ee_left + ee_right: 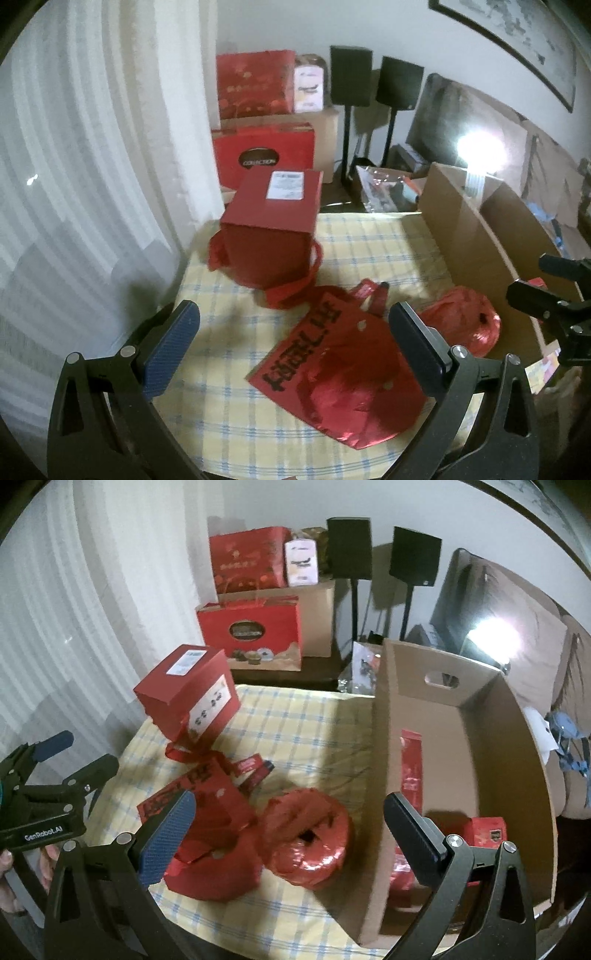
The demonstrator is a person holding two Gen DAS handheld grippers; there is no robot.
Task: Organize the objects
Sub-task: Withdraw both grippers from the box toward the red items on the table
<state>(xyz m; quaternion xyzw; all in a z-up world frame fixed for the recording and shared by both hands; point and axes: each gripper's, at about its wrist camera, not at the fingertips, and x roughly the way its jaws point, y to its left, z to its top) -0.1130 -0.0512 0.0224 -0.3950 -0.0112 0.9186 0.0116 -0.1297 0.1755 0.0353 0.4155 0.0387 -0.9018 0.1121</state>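
Note:
On the checked tablecloth lie a red box with ribbon handles, a flat red gift bag with black lettering, and a tied red plastic bag. My left gripper hovers open above the gift bag, nothing between its fingers. From the right wrist view the red box is far left, the gift bag and plastic bag close below. My right gripper is open over the plastic bag and the wall of the cardboard box. The left gripper shows at the left edge.
The open cardboard box on the right holds red packets and a small red box. Behind the table stand red gift bags, speakers on stands and a dark screen. A curtain hangs on the left.

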